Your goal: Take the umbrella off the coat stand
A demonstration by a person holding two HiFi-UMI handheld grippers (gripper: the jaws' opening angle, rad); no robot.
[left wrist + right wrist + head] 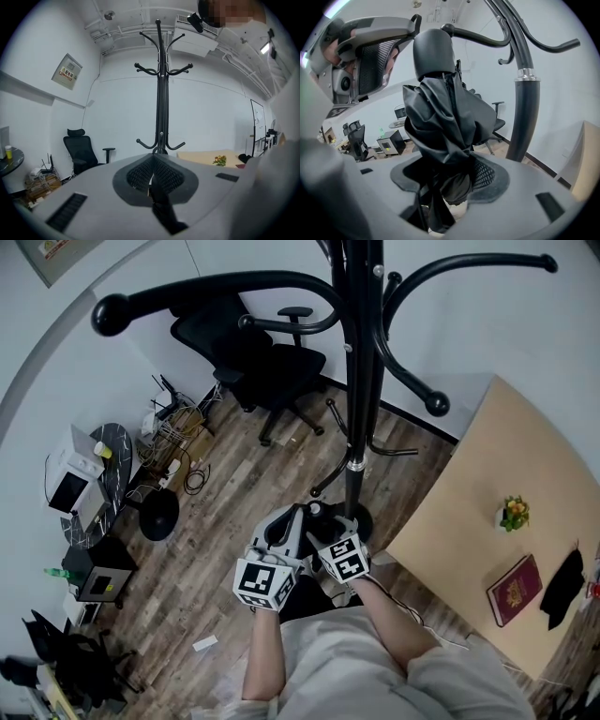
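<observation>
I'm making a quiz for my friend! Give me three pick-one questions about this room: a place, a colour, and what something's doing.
1. Where is the little plant? A) wooden table B) office chair C) floor
2. What colour is the coat stand? A) white B) black C) red
3. The umbrella is: A) opened wide B) folded, held in the right tool C) lying on the table
Answers: A, it sits on the table; B, pole and hooks are black; B, the jaws pinch its bunched fabric.

pale short-sleeved shirt (375, 662), black-white marker cubes (265, 583)
</observation>
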